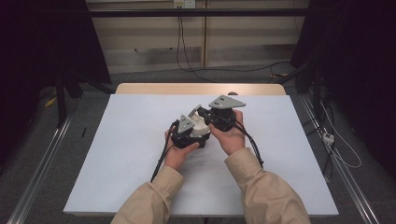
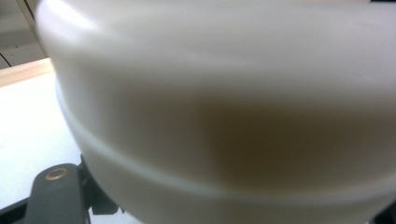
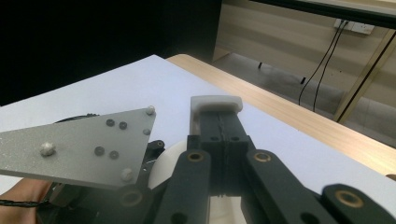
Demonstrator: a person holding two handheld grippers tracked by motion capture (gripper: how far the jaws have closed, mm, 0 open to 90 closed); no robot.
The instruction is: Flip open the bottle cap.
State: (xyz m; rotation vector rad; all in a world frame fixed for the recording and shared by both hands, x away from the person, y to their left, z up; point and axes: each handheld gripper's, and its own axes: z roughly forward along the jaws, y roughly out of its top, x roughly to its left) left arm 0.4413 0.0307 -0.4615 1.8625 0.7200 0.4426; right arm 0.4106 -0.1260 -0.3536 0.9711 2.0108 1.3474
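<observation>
At the centre of the high view, the white cup (image 1: 201,127) sits between both grippers. The left gripper (image 1: 189,133) is clamped on it, and the right gripper (image 3: 217,122), jaws together, pinches its handle (image 3: 216,102) from the right.

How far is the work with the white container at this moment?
Done: the left gripper and the right gripper both hold the white container over the table. The right one is shut on a white tab. Left, probably: opening or separating it.
</observation>
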